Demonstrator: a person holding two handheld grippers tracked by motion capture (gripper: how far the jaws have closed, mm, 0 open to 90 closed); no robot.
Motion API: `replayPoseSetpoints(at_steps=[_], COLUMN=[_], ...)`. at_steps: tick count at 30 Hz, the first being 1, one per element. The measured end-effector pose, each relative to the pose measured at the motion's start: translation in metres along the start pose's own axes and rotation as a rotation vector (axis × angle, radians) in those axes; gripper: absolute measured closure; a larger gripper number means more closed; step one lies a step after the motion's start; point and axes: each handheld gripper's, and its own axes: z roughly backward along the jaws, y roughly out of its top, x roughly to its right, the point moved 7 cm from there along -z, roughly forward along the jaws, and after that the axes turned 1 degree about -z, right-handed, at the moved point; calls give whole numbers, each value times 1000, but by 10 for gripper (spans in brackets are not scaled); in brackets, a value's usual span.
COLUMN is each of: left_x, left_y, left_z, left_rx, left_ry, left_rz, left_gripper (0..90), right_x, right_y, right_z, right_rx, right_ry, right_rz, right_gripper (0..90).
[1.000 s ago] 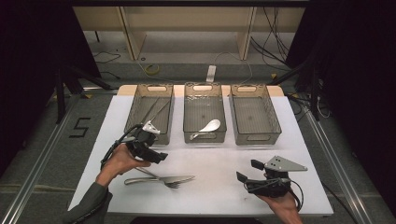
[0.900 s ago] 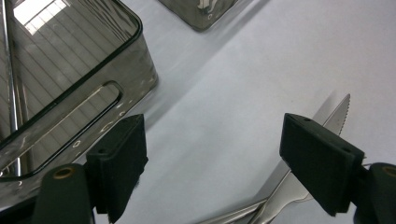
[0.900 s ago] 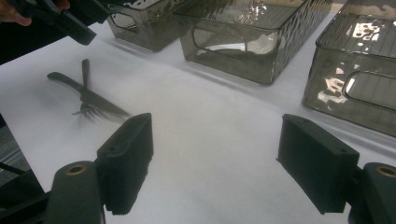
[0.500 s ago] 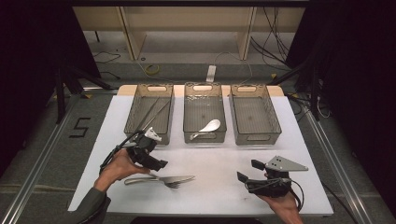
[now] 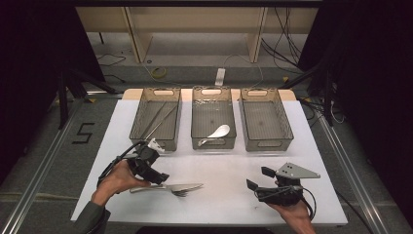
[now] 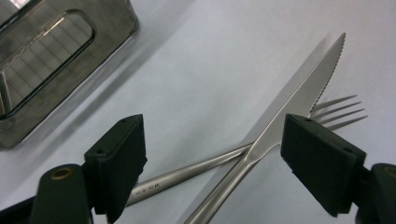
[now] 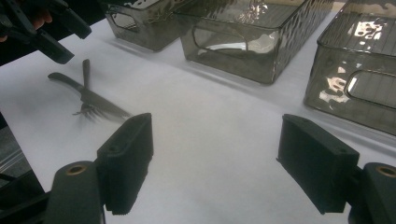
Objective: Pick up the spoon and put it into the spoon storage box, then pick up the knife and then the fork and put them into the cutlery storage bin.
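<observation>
Left gripper (image 5: 156, 176): lower left of the high view, its fingers (image 6: 119, 163) spread wide and tipped down over the crossed cutlery, pinching nothing.
Knife (image 6: 285, 112): lay on the white worktop (image 5: 224, 170) at lower centre-left, across the fork (image 6: 343, 112), its serrated blade pointing to the upper right of the left gripper view.
Three grey bins: stood in a row at upper centre; the left bin (image 5: 141, 127) held thin metal sticks, the middle bin (image 5: 214, 105) a white spoon (image 5: 214, 133).
Right gripper (image 5: 258, 178): lower right, fingers spread and empty, well apart from the cutlery.
</observation>
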Motion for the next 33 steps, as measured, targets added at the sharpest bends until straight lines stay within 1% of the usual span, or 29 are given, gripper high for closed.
replayPoseSetpoints(at_steps=[6, 12, 13, 19, 22, 25, 29, 31, 33], left_x=[-1, -1, -2, -3, -1, 1, 6, 8, 10], left_y=[-7, -14, -16, -23, -26, -28, -31, -33, -34], left_z=[-3, -8, -8, -10, -12, -13, -14, -16, -20], left_rx=[-22, -63, -76, -108, -117, -132, -151, -167, -169], left_ry=[3, 11, 11, 13, 9, 7, -9, -17, -24], left_rz=[6, 6, 1, -6, -17, -41, -65, -86, -85], left_gripper=[228, 233, 233, 241, 252, 274, 334, 367, 400], right_x=[0, 0, 0, 0, -1, -1, -2, -2, -2], right_y=[0, 0, 0, 1, 1, 1, 0, 0, 0], right_z=[0, 0, 0, -1, -1, -1, 0, 0, 1], right_rx=[0, -2, -1, -2, -4, -4, -5, -4, -5], right_ry=[0, 1, 1, 4, 4, -1, -5, -8, -7], right_rz=[0, 2, 2, 6, 11, 19, 17, 16, 18], right_gripper=[274, 274, 274, 274, 274, 274, 274, 274, 274])
